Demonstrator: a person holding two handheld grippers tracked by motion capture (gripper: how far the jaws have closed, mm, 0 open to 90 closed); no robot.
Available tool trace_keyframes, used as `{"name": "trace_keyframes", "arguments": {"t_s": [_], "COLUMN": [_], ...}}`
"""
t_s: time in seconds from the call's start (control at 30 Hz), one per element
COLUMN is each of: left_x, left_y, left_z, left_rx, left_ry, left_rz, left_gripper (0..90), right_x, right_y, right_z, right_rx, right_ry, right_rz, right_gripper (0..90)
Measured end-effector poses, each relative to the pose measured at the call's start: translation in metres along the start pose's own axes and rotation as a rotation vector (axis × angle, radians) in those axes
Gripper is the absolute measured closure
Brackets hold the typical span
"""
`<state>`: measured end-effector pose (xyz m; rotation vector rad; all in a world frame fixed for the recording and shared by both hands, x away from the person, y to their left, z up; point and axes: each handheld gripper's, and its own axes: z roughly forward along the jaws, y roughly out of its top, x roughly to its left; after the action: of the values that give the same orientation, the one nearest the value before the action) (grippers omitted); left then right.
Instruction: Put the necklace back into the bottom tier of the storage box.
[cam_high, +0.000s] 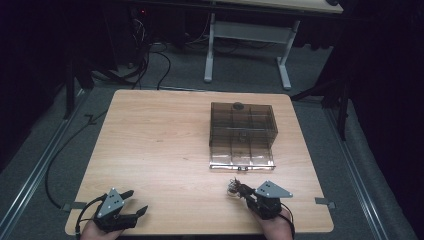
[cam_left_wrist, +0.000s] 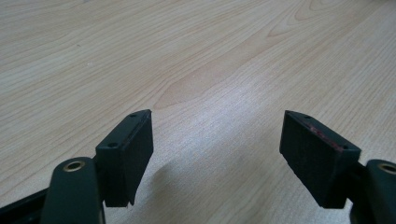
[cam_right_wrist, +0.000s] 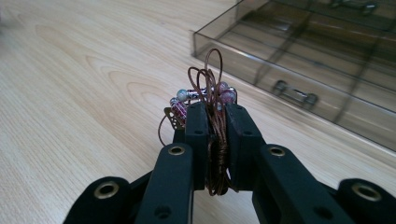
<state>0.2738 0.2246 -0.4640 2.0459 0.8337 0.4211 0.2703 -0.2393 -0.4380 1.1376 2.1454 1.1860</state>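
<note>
Brown cord loops of a beaded bracelet sit pinched between the right gripper jaws, just short of the smoky compartment box. It should keep that pinch firm, rise over the front wall, then release; the left gripper rests spread.

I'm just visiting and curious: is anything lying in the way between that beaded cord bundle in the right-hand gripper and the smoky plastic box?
Nothing visible does. The right gripper pinches the coiled brown cord with pink beads, and bare light wooden table lies between it and the smoky clear plastic compartment box, whose front tray lies open toward the gripper.
</note>
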Motion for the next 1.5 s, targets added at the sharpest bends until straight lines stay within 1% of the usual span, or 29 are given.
{"name": "trace_keyframes", "arguments": {"t_s": [0.13,0.27,0.37,0.4,0.53,0.57,0.63,0.77,1.03,1.23,1.3,1.4,1.5], "left_x": [0.0,0.0,0.0,0.0,0.0,0.0,0.0,0.0,0.001,0.001,0.0,0.0,0.001], "left_y": [0.0,0.0,0.0,0.0,0.0,0.0,0.0,0.0,0.0,0.0,0.0,0.0,0.0], "left_z": [0.0,0.0,0.0,0.0,0.001,0.001,0.001,0.0,0.0,0.001,0.0,0.0,0.0], "left_rx": [0.001,0.0,0.001,0.001,0.004,0.004,0.005,0.004,0.003,0.004,0.004,0.003,0.004], "left_ry": [-0.001,-0.001,-0.003,-0.003,-0.005,-0.005,-0.005,-0.006,-0.008,-0.008,-0.008,-0.006,-0.006], "left_rz": [0.0,-0.001,0.0,0.0,0.001,0.001,0.001,0.0,0.001,0.001,0.001,0.001,-0.001], "left_gripper": [26.2,26.2,26.2,26.2,26.3,26.2,26.2,26.2,26.2,26.2,26.2,26.2,26.2], "right_x": [-0.008,-0.017,-0.024,-0.027,-0.034,-0.035,-0.035,-0.035,-0.036,-0.035,-0.034,-0.033,-0.034], "right_y": [-0.004,-0.011,-0.019,-0.023,-0.034,-0.036,-0.037,-0.038,-0.039,-0.038,-0.036,-0.032,-0.027], "right_z": [-0.014,-0.029,-0.039,-0.041,-0.04,-0.039,-0.036,-0.031,-0.028,-0.03,-0.032,-0.037,-0.045], "right_rx": [-0.014,-0.028,-0.019,-0.005,0.037,0.048,0.075,0.106,0.121,0.103,0.088,0.051,0.008], "right_ry": [-0.037,-0.075,-0.101,-0.105,-0.102,-0.102,-0.118,-0.133,-0.139,-0.122,-0.114,-0.11,-0.12], "right_rz": [0.021,0.053,0.081,0.093,0.13,0.133,0.132,0.137,0.142,0.149,0.148,0.138,0.133], "right_gripper": [80.9,80.9,80.9,80.9,80.8,80.8,80.8,80.6,78.6,67.5,64.0,62.5,63.3]}}
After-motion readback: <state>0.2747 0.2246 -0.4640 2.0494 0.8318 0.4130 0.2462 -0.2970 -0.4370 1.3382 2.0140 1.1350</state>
